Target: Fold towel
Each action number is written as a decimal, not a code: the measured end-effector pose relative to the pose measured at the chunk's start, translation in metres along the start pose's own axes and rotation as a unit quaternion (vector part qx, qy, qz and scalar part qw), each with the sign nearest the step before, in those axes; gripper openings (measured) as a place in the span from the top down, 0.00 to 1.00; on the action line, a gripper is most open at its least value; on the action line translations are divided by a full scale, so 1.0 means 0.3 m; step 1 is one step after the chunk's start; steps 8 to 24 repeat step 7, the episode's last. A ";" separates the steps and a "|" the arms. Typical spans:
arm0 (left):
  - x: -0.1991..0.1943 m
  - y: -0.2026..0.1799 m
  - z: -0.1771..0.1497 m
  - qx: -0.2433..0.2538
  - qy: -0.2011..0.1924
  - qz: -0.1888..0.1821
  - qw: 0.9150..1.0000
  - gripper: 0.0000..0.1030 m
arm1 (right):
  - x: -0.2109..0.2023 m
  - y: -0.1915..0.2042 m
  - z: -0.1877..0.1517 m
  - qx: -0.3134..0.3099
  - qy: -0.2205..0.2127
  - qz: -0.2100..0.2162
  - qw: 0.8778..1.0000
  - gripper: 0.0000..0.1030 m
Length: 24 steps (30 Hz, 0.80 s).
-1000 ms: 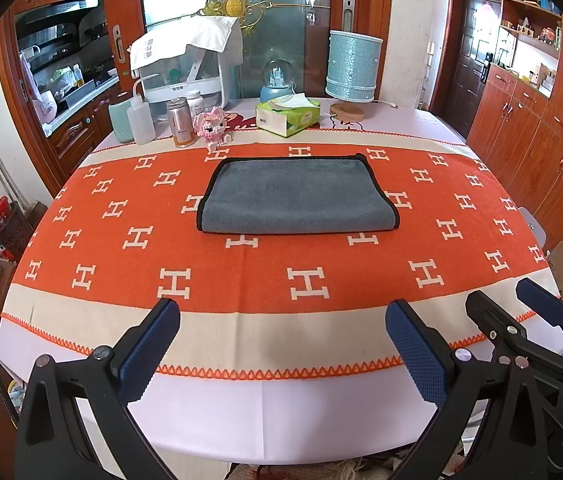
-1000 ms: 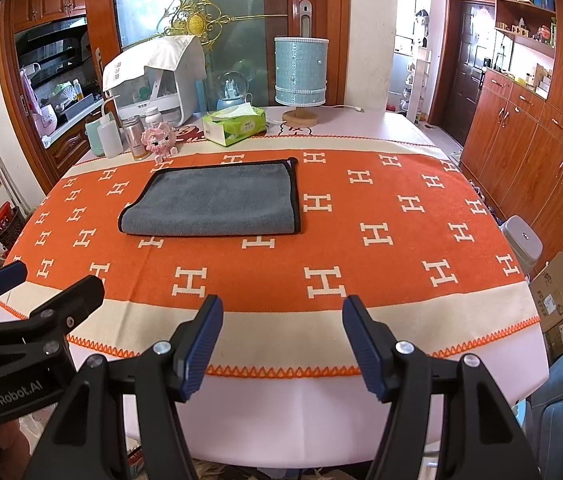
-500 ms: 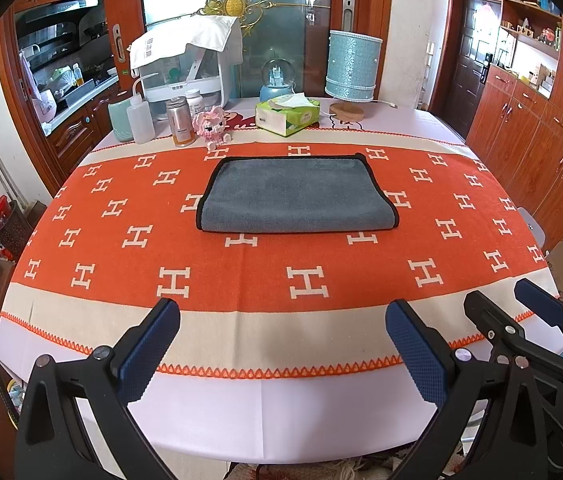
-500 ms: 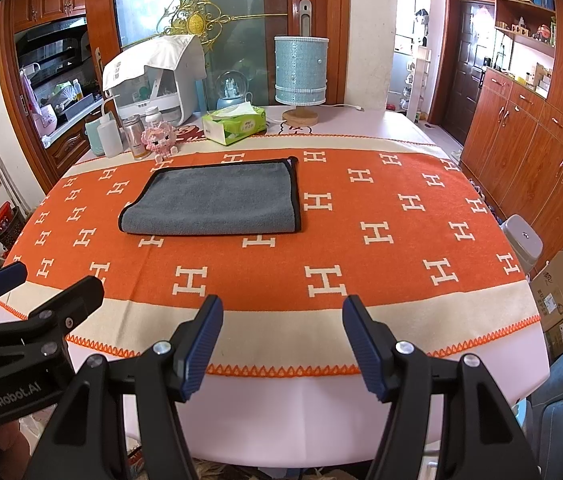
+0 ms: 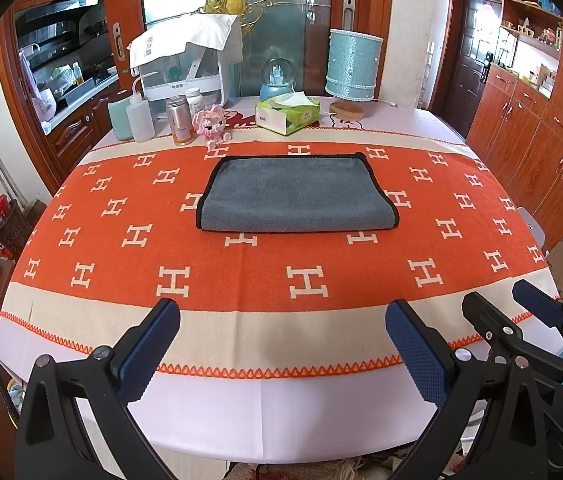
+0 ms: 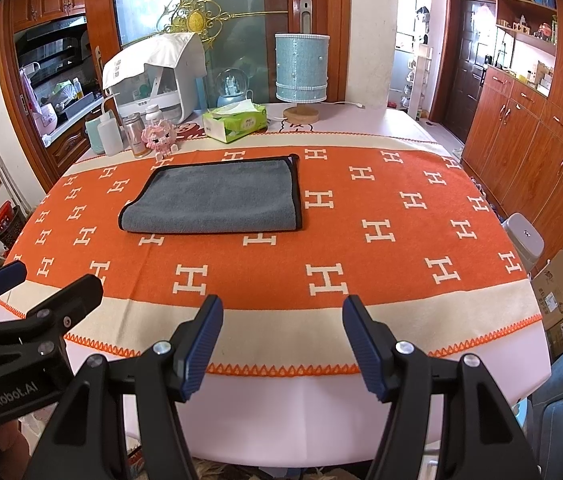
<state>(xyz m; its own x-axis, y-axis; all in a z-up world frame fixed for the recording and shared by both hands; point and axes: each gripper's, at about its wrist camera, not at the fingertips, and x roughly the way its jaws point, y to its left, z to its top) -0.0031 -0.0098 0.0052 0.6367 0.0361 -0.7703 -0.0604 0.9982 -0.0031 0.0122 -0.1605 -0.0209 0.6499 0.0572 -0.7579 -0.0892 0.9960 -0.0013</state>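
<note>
A grey towel with black trim (image 5: 297, 194) lies folded flat in the far middle of the orange H-patterned tablecloth (image 5: 241, 280); it also shows in the right wrist view (image 6: 217, 198). My left gripper (image 5: 281, 344) is open and empty above the table's near edge, far short of the towel. My right gripper (image 6: 281, 340) is open and empty, also at the near edge. The right gripper shows at the right of the left wrist view (image 5: 521, 320), and the left gripper shows at the left of the right wrist view (image 6: 37, 300).
Along the table's far edge stand a tissue box (image 5: 287, 114), a blue lamp (image 5: 351, 68), a snow globe (image 5: 277, 78), a pink toy (image 5: 211, 122), bottles (image 5: 139, 118) and a white appliance (image 5: 185, 64). Wooden cabinets (image 5: 541, 128) line the right. Cardboard boxes (image 6: 561, 300) lie on the floor at the right.
</note>
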 end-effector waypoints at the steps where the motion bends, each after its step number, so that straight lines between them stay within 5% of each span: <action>1: 0.000 0.000 0.000 0.000 0.000 0.000 1.000 0.01 | 0.000 0.000 0.000 0.000 0.000 0.000 1.000 0.39; 24: 0.002 -0.009 -0.014 0.001 0.002 0.000 1.000 0.01 | 0.000 -0.001 0.002 0.000 0.000 0.000 1.000 0.39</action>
